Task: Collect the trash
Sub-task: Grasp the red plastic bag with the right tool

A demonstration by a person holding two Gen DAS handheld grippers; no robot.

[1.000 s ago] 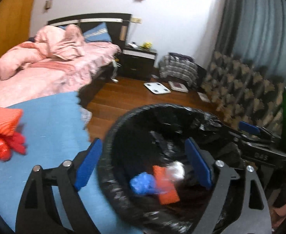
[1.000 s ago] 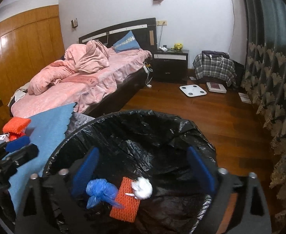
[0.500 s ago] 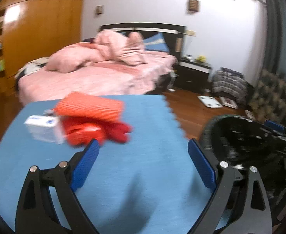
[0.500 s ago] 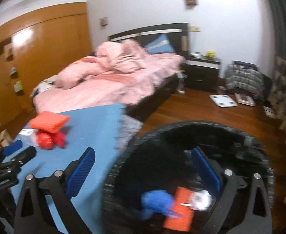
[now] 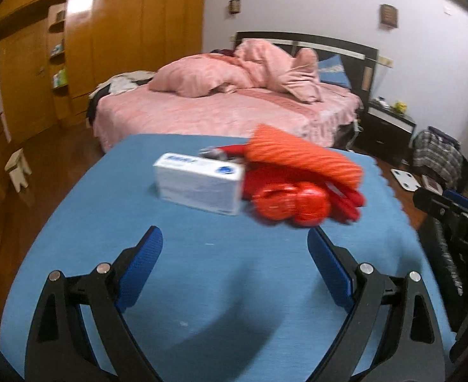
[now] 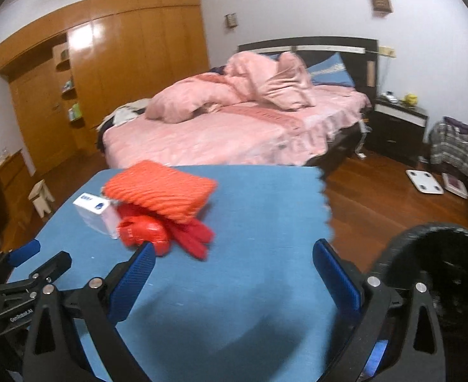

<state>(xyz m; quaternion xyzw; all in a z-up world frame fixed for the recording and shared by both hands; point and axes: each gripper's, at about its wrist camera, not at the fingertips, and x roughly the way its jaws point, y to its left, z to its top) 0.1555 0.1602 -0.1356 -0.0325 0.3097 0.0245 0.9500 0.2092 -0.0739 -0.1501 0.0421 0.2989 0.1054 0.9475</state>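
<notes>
Both grippers, left gripper (image 5: 234,248) and right gripper (image 6: 234,259), hover with released, empty jaws over the blue tabletop (image 5: 234,286); the blurred white box (image 5: 198,183) partly hides behind red trash (image 5: 292,202); the bin (image 6: 441,273) is cut off

A bed (image 5: 234,117) with pink bedding stands beyond the far edge of the worktop, a crumpled pink quilt (image 5: 246,70) heaped near its dark headboard (image 6: 313,44). A wooden wardrobe (image 5: 106,38) lines the left wall. A dark nightstand (image 6: 399,124) stands right of the bed. A white scale (image 6: 424,181) lies on the wooden floor (image 6: 377,197). A small stool (image 5: 18,170) stands on the floor at left.
</notes>
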